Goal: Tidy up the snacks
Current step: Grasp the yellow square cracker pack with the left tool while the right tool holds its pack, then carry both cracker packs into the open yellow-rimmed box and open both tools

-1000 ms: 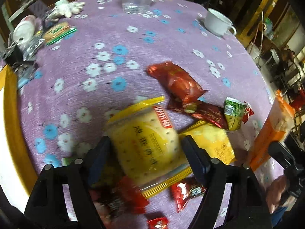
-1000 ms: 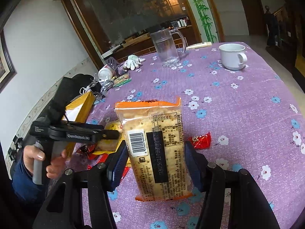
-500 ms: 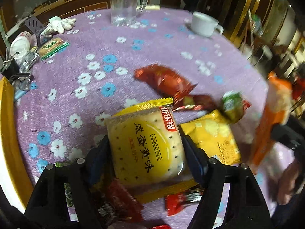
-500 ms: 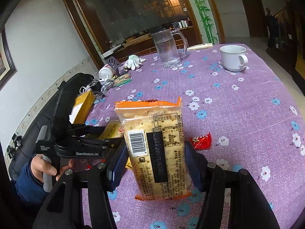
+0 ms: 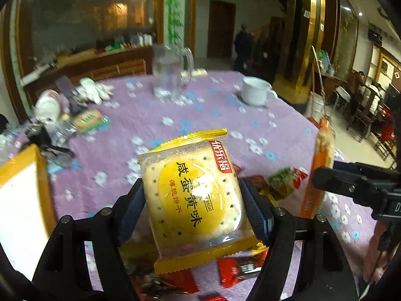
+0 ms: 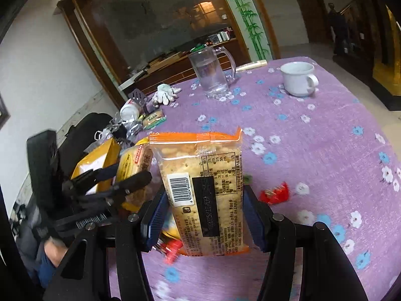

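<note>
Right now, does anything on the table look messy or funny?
Yes. Small snack packets lie scattered on the purple tablecloth, and a white glove sits crumpled near the glass mug. Nothing looks spilled or torn.

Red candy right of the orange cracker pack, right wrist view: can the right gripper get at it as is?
Probably not yet. The right gripper is shut on the orange cracker pack, so it has nothing free to grasp with. The red candy itself lies uncovered on the purple tablecloth, with nothing beside it.
</note>
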{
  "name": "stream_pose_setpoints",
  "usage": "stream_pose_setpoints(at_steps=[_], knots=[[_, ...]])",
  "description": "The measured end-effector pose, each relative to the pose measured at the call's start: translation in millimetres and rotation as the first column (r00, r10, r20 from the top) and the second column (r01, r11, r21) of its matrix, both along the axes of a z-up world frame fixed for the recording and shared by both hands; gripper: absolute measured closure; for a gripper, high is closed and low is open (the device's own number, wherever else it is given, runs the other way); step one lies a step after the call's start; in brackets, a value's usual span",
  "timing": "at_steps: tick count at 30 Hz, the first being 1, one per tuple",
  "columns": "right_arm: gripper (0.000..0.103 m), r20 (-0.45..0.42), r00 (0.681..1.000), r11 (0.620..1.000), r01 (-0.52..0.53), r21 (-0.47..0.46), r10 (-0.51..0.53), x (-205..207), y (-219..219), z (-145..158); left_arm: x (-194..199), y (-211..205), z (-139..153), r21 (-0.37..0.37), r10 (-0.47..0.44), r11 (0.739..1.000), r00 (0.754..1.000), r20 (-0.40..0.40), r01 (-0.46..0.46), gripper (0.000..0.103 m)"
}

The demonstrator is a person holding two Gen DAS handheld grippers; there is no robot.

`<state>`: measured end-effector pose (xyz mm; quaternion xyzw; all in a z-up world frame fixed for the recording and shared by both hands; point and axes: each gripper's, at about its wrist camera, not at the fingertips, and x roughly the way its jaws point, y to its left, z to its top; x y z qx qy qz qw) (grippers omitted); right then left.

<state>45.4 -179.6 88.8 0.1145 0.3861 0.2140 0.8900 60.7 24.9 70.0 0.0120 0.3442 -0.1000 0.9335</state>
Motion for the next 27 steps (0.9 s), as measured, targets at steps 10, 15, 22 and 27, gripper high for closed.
stream_pose_setpoints(at_steps=[10, 15, 22, 27], knots=[[0.044, 0.007, 0.995, 0.995, 0.101, -0.012, -0.101, 56, 72, 3, 7, 39, 6, 0.037, 0.19, 0.98, 0.976, 0.104, -0.195, 0.029], [0.044, -0.026, 0.997, 0.997, 0.07, 0.025, -0.069, 62, 65, -19, 12, 41, -3, 0.047, 0.199, 0.978, 0.976, 0.084, -0.203, 0.029], [0.044, -0.043, 0.998, 0.998, 0.053, 0.028, -0.052, 64, 64, -22, 12, 45, -5, 0.048, 0.222, 0.973, 0.972, 0.072, -0.226, 0.029], [0.044, -0.043, 0.998, 0.998, 0.045, 0.04, -0.043, 65, 65, -21, 11, 48, -5, 0.031, 0.228, 0.973, 0.971, 0.066, -0.23, 0.029]])
